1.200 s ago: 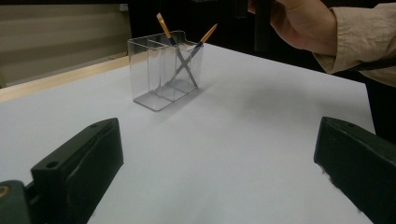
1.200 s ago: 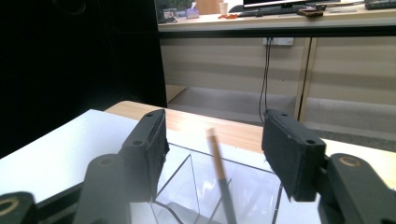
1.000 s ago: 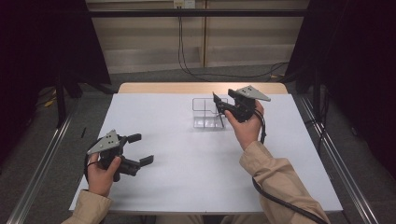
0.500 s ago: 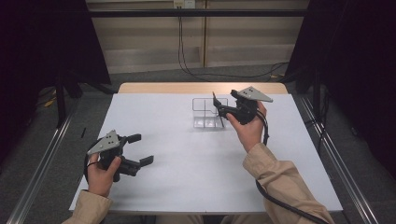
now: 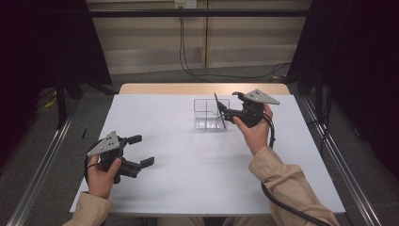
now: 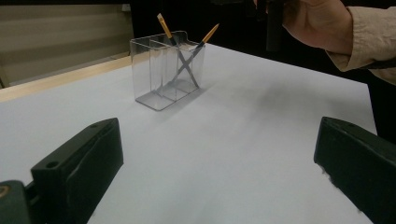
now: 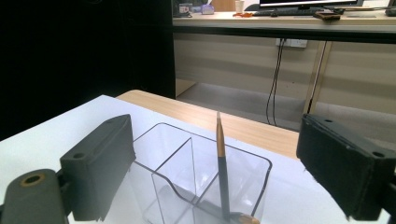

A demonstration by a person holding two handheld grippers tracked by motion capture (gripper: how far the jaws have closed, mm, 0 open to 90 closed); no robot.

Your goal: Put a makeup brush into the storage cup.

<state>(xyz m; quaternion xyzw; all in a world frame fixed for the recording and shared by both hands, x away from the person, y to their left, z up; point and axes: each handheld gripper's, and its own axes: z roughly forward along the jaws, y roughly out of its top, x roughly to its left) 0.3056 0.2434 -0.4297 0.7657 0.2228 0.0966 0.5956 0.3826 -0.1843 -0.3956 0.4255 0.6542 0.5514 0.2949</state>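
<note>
A clear plastic box (image 5: 207,115) with compartments stands on the white table toward the far middle. In the left gripper view the box (image 6: 161,77) holds two thin dark sticks with orange ends, one (image 6: 164,27) leaning left and the other (image 6: 207,36) leaning right, crossed. In the right gripper view one stick (image 7: 220,158) stands upright in the box (image 7: 259,182). My right gripper (image 5: 227,109) hovers at the box's right side, open, its jaws wide on either side of that stick and apart from it (image 7: 224,161). My left gripper (image 5: 141,150) is open over the near left of the table, nothing between its jaws (image 6: 217,172).
The white tabletop (image 5: 188,160) ends in a wooden strip (image 5: 202,88) along its far edge. Metal rails (image 5: 42,160) run along the floor on both sides. Cables (image 5: 186,52) hang down the wall behind. The right hand (image 6: 317,21) is above the box.
The right gripper has shifted only slightly beside the box. The left gripper has stayed where it was.
</note>
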